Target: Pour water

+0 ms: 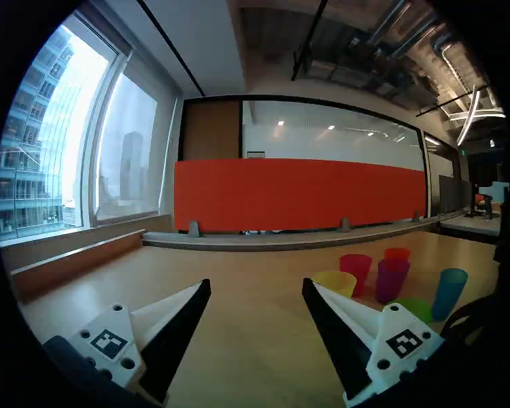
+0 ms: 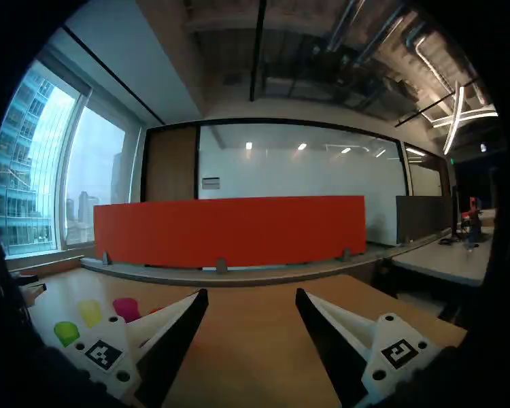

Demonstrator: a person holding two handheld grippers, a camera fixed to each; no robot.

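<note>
Wooden table | cups right of left gripper, jaws apart

Table: light wood top, flat. In the left gripper view six cups stand upright on it in a close cluster at the right: yellow cup, red cup, orange cup, purple cup, green cup, teal cup. The purple cup stands just before the orange cup. Contents cannot be told. An orange screen stands along the far edge.
</note>
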